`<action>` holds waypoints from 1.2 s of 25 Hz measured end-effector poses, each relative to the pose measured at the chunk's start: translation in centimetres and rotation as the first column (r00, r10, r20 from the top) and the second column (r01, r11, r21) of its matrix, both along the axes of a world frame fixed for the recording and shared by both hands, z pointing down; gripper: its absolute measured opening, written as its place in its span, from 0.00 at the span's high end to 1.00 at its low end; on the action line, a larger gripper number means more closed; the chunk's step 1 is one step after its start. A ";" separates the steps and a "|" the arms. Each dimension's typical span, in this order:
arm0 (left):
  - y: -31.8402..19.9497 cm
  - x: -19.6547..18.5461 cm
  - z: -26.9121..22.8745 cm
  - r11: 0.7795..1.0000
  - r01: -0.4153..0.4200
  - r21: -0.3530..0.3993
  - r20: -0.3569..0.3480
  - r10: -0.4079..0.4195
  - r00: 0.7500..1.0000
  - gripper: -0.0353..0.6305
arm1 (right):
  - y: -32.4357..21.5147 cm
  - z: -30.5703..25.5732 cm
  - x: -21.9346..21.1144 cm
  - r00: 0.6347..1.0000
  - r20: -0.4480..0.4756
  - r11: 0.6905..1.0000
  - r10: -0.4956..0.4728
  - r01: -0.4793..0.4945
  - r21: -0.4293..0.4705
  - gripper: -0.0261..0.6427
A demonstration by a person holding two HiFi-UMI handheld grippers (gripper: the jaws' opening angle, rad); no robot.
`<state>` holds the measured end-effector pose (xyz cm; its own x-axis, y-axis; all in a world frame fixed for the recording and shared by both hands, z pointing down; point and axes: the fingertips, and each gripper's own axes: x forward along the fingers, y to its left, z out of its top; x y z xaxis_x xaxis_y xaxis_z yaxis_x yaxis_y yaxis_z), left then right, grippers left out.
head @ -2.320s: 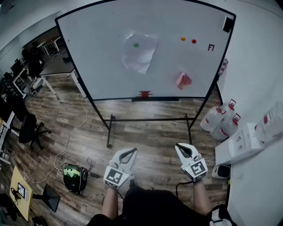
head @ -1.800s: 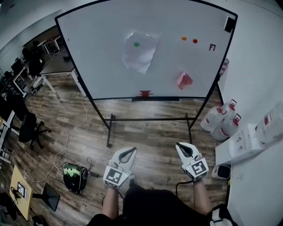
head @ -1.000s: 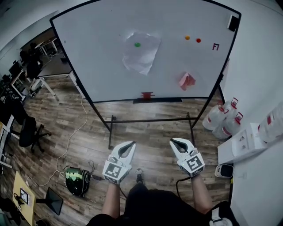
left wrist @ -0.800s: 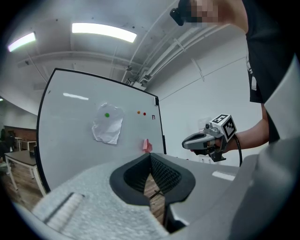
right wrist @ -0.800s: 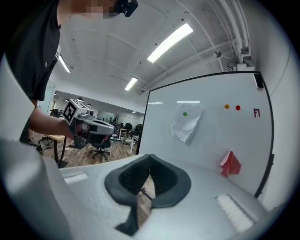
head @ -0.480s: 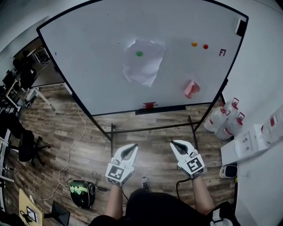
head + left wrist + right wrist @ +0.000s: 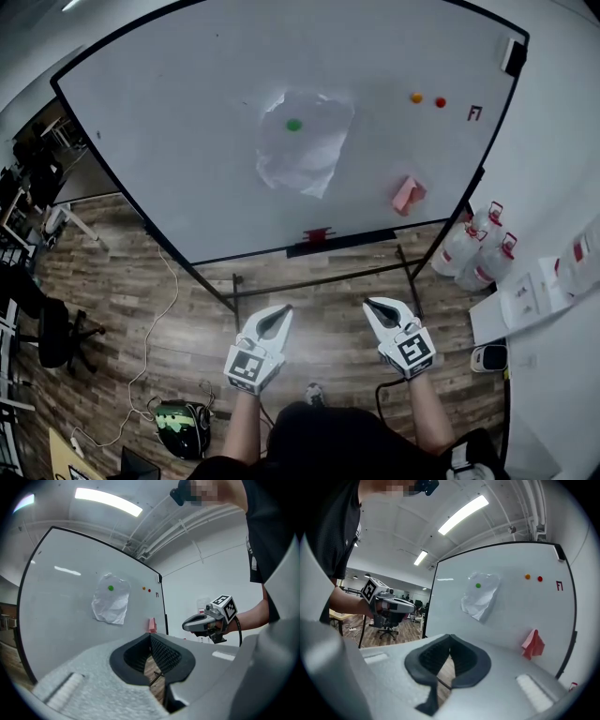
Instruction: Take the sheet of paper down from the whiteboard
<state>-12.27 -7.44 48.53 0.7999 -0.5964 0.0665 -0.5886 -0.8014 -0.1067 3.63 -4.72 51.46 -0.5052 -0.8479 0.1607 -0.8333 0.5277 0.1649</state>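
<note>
Head view shows a crumpled sheet of paper (image 7: 306,141) pinned by a green magnet (image 7: 294,125) near the whiteboard (image 7: 169,141) centre. Left gripper (image 7: 265,325) and right gripper (image 7: 383,313) have jaws together, empty.

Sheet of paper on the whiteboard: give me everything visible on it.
The sheet of paper is white, thin and heavily crumpled, roughly rectangular, hanging slightly skewed. It lies against the whiteboard, upper middle, held by one round green magnet in its upper part. Its lower corner droops to a point. An orange magnet and a red magnet sit apart to its right. Only board and green magnet touch it.
</note>
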 end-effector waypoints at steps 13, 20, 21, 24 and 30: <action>-4.4 -1.4 -0.1 0.998 -0.053 0.026 0.000 0.053 0.999 0.93 | -3.7 0.6 -1.5 0.998 -0.002 0.998 0.059 -0.059 0.009 0.96; -4.8 -1.4 -0.9 0.992 -0.122 0.036 -0.059 0.124 0.991 0.93 | -4.7 0.9 -1.7 0.997 -0.001 0.997 0.080 -0.080 0.003 0.96; -5.0 -1.4 -0.8 0.992 -0.120 0.036 -0.062 0.122 0.991 0.93 | -4.8 1.0 -1.6 0.997 0.002 0.997 0.080 -0.080 0.002 0.96; -5.8 -1.0 -0.9 0.993 -0.113 0.036 -0.052 0.115 0.992 0.93 | -5.6 1.0 -1.3 0.996 0.000 0.996 0.090 -0.090 -0.001 0.96; -7.2 -0.4 -0.2 0.996 -0.092 0.020 -0.029 0.093 0.995 0.93 | -7.4 1.0 -0.8 0.998 0.008 0.998 0.058 -0.058 0.004 0.96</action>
<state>-12.68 -14.59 48.34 0.8531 -0.5208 0.0310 -0.5154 -0.8505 -0.1053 2.84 -12.07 52.48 -0.4567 -0.8764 0.1529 -0.8635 0.4780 0.1605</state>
